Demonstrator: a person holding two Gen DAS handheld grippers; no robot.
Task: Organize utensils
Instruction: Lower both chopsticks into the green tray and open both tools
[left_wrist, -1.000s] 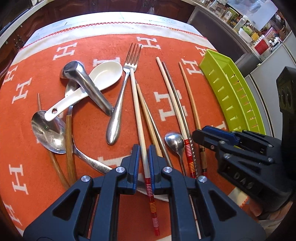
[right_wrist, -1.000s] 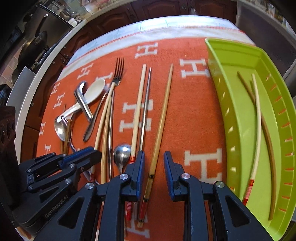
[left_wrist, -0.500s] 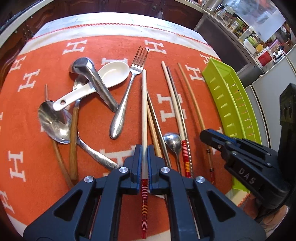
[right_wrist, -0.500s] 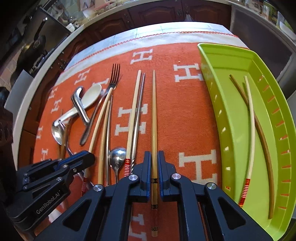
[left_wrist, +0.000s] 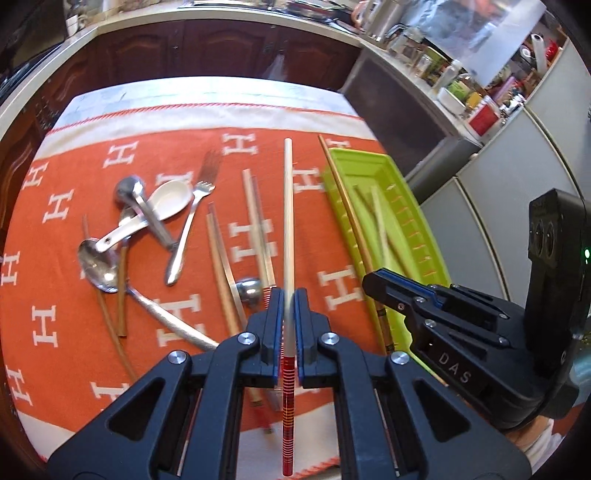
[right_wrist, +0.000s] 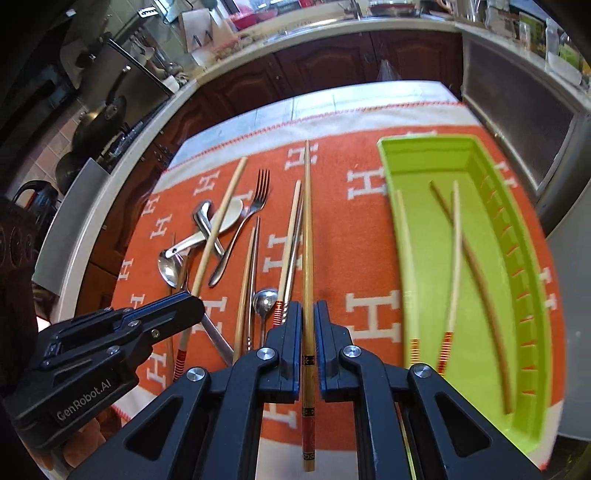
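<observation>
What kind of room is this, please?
Most likely a home kitchen: dark wooden cabinets under a pale countertop, pans at the left, and jars and bottles crowding the counter.

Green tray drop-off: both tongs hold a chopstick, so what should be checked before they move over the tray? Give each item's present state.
1. Left tongs shut on the pale chopstick: ok.
2. Right tongs shut on the bamboo chopstick: ok.
3. Both chopsticks lifted off the orange cloth: cannot tell.
4. Green tray has bare floor: ok, only two chopsticks lie inside.
5. Gripped near the decorated ends, long tips sticking forward: ok, but they may swing.
6. The two tongs apart from each other: ok.
</observation>
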